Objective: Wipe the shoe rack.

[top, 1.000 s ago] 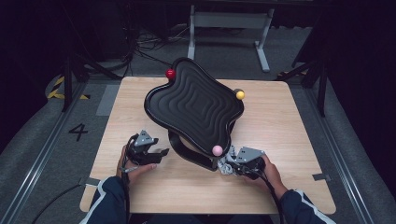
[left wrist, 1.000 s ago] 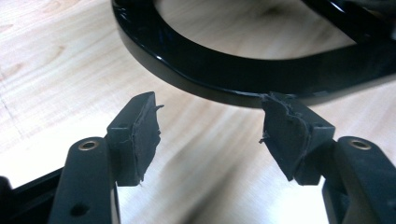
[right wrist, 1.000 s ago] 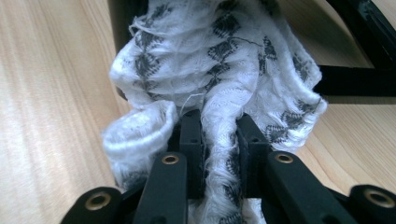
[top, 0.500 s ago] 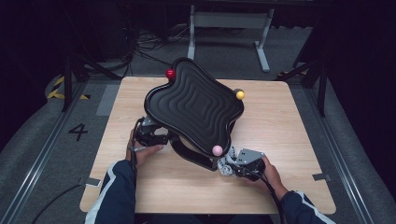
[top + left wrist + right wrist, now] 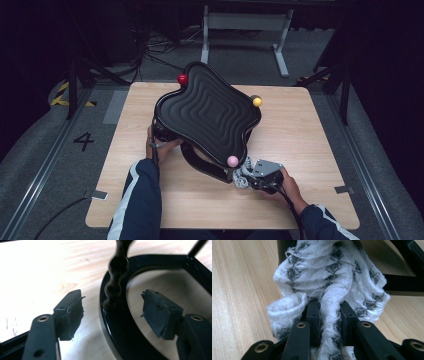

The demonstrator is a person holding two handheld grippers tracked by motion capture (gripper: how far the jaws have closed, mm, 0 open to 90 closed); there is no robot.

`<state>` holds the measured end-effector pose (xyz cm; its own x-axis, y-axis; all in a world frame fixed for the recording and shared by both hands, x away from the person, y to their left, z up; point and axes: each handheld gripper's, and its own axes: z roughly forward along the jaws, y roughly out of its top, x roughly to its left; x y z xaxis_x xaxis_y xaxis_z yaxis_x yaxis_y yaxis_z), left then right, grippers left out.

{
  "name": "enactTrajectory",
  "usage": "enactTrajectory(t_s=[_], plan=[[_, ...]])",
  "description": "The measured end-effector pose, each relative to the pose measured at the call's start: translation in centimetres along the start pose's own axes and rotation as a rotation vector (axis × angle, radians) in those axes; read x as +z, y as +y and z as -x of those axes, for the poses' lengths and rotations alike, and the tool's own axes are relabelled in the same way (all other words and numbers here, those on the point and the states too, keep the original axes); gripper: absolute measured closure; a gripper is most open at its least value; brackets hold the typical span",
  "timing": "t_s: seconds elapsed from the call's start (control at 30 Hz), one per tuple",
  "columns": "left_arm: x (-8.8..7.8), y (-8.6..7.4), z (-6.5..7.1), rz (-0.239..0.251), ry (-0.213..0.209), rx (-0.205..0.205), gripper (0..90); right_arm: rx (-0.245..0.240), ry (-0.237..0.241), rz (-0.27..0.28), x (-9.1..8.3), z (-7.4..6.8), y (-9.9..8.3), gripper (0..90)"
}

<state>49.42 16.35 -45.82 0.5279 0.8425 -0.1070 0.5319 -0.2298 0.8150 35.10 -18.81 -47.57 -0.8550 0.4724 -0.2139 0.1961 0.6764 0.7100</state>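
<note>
A black wavy-topped seat point(image 5: 207, 112) stands tilted on the wooden table point(image 5: 310, 140), with a red ball point(image 5: 182, 79), a yellow ball point(image 5: 257, 101) and a pink ball point(image 5: 232, 161) at its corners. My left hand point(image 5: 160, 145) reaches under its left edge. In the left gripper view my left gripper point(image 5: 112, 302) is open; its jaws have just been closing a little. The glossy black base ring point(image 5: 110, 325) and a turned post point(image 5: 116, 272) lie between the pads, untouched. My right gripper point(image 5: 329, 306) is shut on a white patterned cloth point(image 5: 329, 270) beside the base, below the pink ball.
The seat's curved black base point(image 5: 200, 165) rests on the table near the front. A white metal stand point(image 5: 245, 22) and cables lie on the floor behind the table. A "4" point(image 5: 83, 141) marks the floor at the left.
My left hand has moved from the table's front left up and in under the seat's left edge. The right gripper and the cloth have stayed put.
</note>
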Motion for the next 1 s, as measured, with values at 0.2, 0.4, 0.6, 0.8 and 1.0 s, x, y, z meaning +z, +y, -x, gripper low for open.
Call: enactTrajectory(t_s=[0.2,0.4,0.6,0.8,1.0], plan=[[0.9,0.7,-0.3,0.025,0.036,-0.014,53.8,-0.001,0.016,-0.005,-0.6,0.0,-0.1,75.4],[1.1,0.9,0.1,0.027,0.025,0.044,72.4,-0.011,0.042,-0.007,-1.4,-0.5,0.0,75.9],[1.0,0.9,0.4,0.033,0.057,0.037,74.7,-0.017,0.078,0.02,-3.7,-1.4,0.4,76.0],[0.7,0.7,0.4,0.027,0.054,0.033,74.7,-0.037,0.098,0.053,-3.4,-3.8,1.5,76.3],[-0.3,0.1,0.2,0.008,0.003,0.029,74.7,-0.057,-0.005,0.015,-1.8,-3.8,1.8,78.3]])
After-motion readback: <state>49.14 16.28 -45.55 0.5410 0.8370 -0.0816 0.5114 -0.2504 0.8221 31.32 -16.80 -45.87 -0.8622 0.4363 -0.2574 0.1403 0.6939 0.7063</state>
